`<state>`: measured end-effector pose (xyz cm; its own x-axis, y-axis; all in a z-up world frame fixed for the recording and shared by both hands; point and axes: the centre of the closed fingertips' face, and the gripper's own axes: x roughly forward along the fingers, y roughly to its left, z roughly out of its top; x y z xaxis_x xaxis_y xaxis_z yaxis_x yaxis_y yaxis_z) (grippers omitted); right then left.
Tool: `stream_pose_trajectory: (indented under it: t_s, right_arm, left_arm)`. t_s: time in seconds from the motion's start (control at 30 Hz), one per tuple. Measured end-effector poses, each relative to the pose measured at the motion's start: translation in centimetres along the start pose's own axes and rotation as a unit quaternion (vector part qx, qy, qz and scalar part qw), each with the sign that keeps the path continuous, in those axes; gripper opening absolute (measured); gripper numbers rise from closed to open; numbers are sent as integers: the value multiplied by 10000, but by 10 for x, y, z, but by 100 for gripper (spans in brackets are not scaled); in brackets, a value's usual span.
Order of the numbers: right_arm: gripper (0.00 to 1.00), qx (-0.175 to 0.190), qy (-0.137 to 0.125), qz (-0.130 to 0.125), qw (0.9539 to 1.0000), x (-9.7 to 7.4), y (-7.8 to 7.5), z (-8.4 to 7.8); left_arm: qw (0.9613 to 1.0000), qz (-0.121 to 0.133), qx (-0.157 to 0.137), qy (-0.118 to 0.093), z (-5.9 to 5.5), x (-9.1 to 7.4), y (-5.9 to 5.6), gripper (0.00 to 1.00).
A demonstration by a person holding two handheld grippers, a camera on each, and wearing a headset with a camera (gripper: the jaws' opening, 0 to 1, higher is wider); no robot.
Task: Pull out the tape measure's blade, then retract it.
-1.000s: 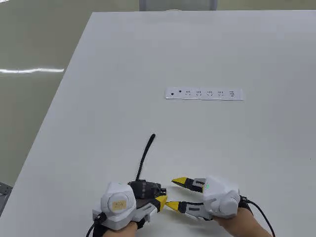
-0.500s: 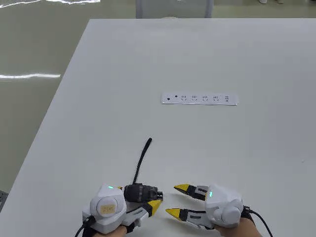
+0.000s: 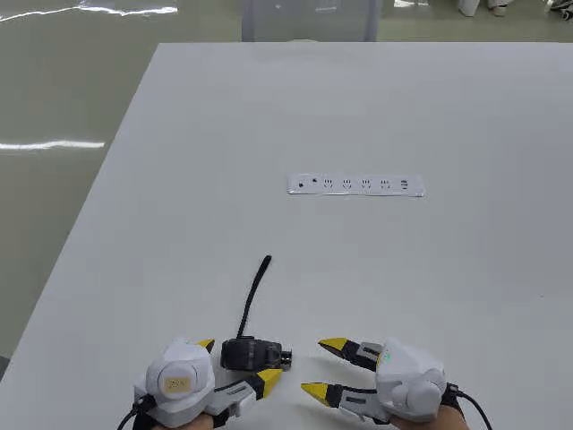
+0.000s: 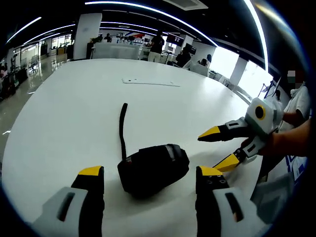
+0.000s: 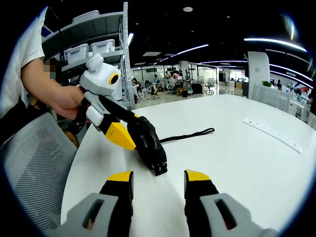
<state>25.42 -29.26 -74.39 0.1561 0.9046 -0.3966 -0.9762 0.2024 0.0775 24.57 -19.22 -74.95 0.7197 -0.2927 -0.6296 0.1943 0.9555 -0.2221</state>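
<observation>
Behind left hand-held gripper (image 3: 237, 360), tape measure (image 5: 148, 140) lies part-hidden.

- An open-plan office or lab hall: a wide white tabletop (image 3: 403, 107) with a white power strip (image 3: 354, 185) lying on it.
- Glossy greenish floor (image 3: 54, 107) and long ceiling light strips (image 4: 148, 10).
- A metal shelving rack (image 5: 122, 59) holding plastic storage bins (image 5: 90, 48).
- A grey mesh office chair (image 5: 34, 163); rows of desks with people (image 4: 123, 47) far behind.
</observation>
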Motion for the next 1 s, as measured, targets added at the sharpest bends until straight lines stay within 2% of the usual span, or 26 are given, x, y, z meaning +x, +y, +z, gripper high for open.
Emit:
stream_pose_trajectory:
  t_s: [0.27, 1.0]
  right_arm:
    - [42, 41, -30, -106, 9999, -6, 2, 3]
    - [46, 203, 122, -474, 9986, -26, 0, 0]
  left_arm:
    - [9999, -110, 114, -42, -2, -6, 2, 73]
    - [9989, -170, 438, -16, -11, -24, 16, 74]
